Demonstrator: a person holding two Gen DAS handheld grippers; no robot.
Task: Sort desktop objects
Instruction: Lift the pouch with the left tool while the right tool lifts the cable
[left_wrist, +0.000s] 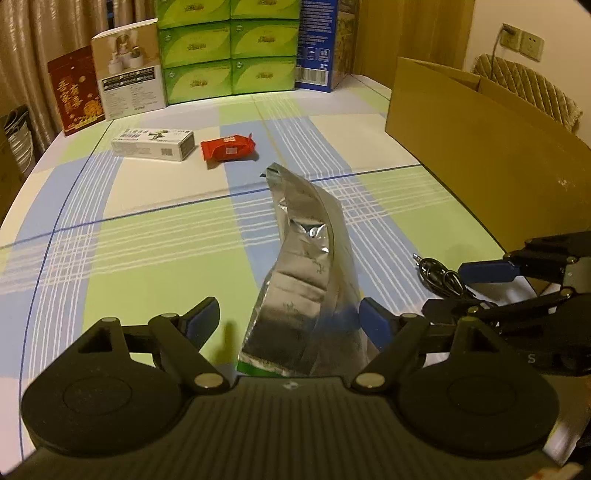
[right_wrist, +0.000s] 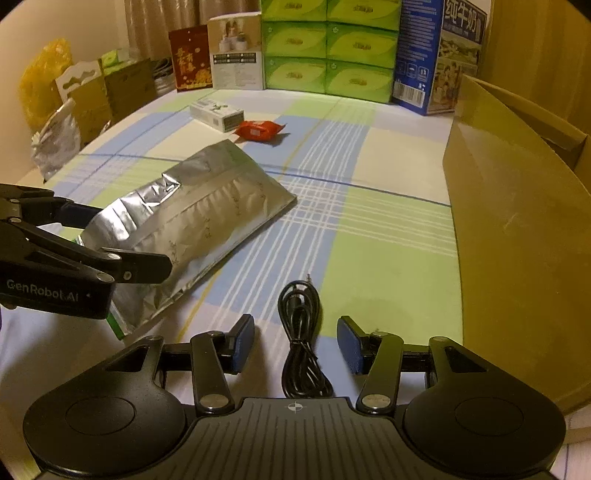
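Left gripper spread wide around near end of crinkled silver foil pouch, long axis running far-right; right gripper wide astride coiled black cable.

Green tissue boxes stacked at the table's far edge beside curtains.

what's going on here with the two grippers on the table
A person is sorting items on a checked table with two handheld grippers. The left gripper is open around the near end of a silver pouch; whether it touches is unclear. The right gripper is open, its fingers either side of a coiled black cable lying on the table. A white box and a red packet lie further back, and an open cardboard box stands on the right.
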